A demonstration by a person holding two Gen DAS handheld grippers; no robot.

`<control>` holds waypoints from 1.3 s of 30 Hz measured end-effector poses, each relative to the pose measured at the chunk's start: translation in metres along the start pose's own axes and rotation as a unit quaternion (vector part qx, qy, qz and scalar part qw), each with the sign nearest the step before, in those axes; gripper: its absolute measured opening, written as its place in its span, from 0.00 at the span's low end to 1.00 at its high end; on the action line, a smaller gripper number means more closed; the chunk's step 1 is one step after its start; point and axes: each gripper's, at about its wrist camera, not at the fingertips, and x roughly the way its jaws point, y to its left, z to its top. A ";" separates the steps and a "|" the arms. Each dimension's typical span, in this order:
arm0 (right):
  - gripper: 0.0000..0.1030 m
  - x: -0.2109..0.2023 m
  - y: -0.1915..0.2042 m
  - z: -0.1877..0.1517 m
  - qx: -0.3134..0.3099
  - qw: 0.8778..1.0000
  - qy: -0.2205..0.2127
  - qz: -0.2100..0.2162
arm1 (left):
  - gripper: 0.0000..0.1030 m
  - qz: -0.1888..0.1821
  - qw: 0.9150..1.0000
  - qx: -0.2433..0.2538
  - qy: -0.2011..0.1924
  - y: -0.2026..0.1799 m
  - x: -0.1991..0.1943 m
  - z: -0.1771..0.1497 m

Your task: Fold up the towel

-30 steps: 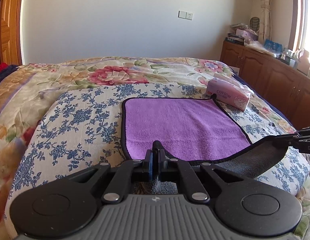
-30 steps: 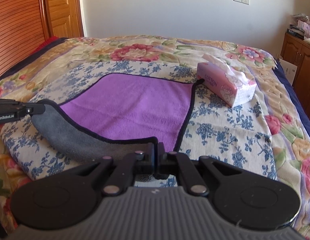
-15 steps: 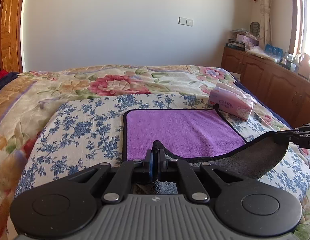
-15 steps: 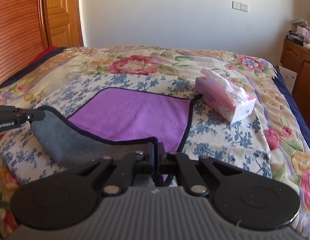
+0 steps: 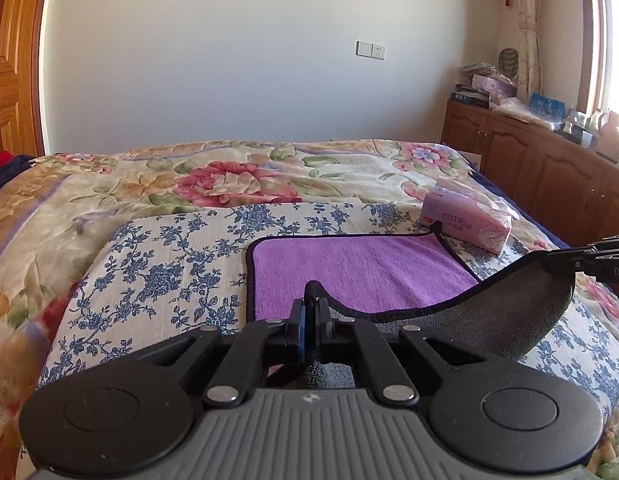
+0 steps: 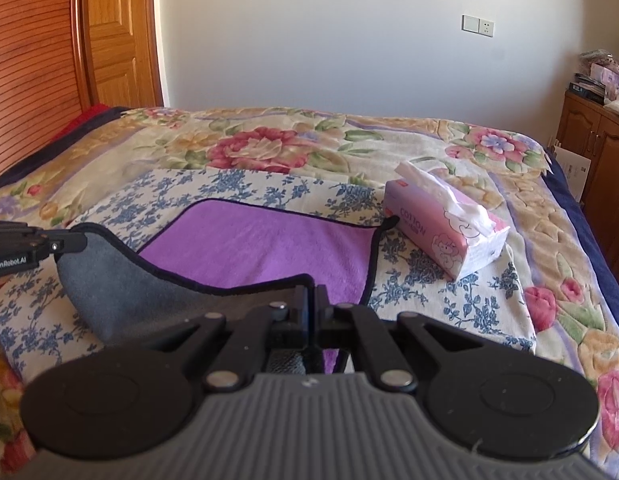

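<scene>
Towel (image 5: 361, 272), purple on top and grey underneath with a dark hem, lies on a blue-flowered cloth (image 5: 161, 264) spread over the floral bedspread (image 5: 213, 180); its far part rests flat while the near edge is lifted off the bed, grey underside showing. A pink tissue pack (image 6: 445, 236) sits just beside the towel's far right corner, near the hem; I cannot tell whether they touch. A wooden cabinet (image 5: 549, 164) stands beyond the bed at the right. The left gripper (image 5: 309, 312) is clamped tight on the near left corner, and the right gripper (image 6: 309, 300) likewise pinches the near right corner.
</scene>
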 end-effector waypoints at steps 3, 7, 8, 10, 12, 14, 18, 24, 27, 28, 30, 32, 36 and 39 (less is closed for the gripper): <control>0.03 0.003 -0.001 0.002 0.001 1.000 -0.002 0.000 | 0.05 0.007 1.000 -0.001 -0.010 0.001 0.002 0.002; 0.03 0.008 -0.003 0.006 0.005 1.000 -0.005 -0.001 | 0.05 0.009 1.000 -0.002 -0.015 0.003 0.005 0.004; 0.03 0.009 -0.004 0.007 0.005 1.000 -0.006 -0.001 | 0.05 0.009 1.000 -0.003 -0.017 0.004 0.006 0.005; 0.03 0.011 -0.005 0.008 0.004 1.000 -0.008 -0.002 | 0.05 0.008 1.000 -0.004 -0.018 0.005 0.008 0.008; 0.03 0.013 -0.005 0.010 0.004 1.000 -0.009 -0.002 | 0.05 0.008 1.000 -0.003 -0.019 0.006 0.010 0.010; 0.03 0.015 -0.006 0.011 0.004 1.000 -0.010 -0.002 | 0.05 0.008 1.000 -0.001 -0.020 0.006 0.012 0.012; 0.03 0.019 -0.006 0.014 0.003 1.000 -0.012 -0.003 | 0.05 0.007 1.000 0.002 -0.020 0.006 0.017 0.015; 0.03 0.026 -0.008 0.018 -0.001 1.000 -0.015 -0.004 | 0.05 0.005 1.000 0.009 -0.020 0.005 0.023 0.019; 0.03 0.030 -0.010 0.019 0.000 1.000 -0.015 -0.005 | 0.05 0.006 1.000 0.011 -0.019 0.005 0.027 0.020; 0.03 0.032 -0.011 0.019 0.000 1.000 -0.014 -0.005 | 0.05 0.006 1.000 0.012 -0.019 0.006 0.028 0.021; 0.03 0.035 -0.011 0.020 0.000 1.000 -0.014 -0.006 | 0.05 0.006 1.000 0.013 -0.019 0.006 0.031 0.022; 0.03 0.037 -0.013 0.021 0.000 1.000 -0.015 -0.006 | 0.05 0.006 1.000 0.014 -0.019 0.007 0.034 0.023; 0.03 0.043 -0.015 0.022 -0.001 1.000 -0.015 -0.007 | 0.05 0.006 1.000 0.016 -0.020 0.007 0.040 0.026; 0.03 0.044 -0.016 0.022 -0.001 1.000 -0.016 -0.008 | 0.05 0.006 1.000 0.017 -0.021 0.007 0.045 0.027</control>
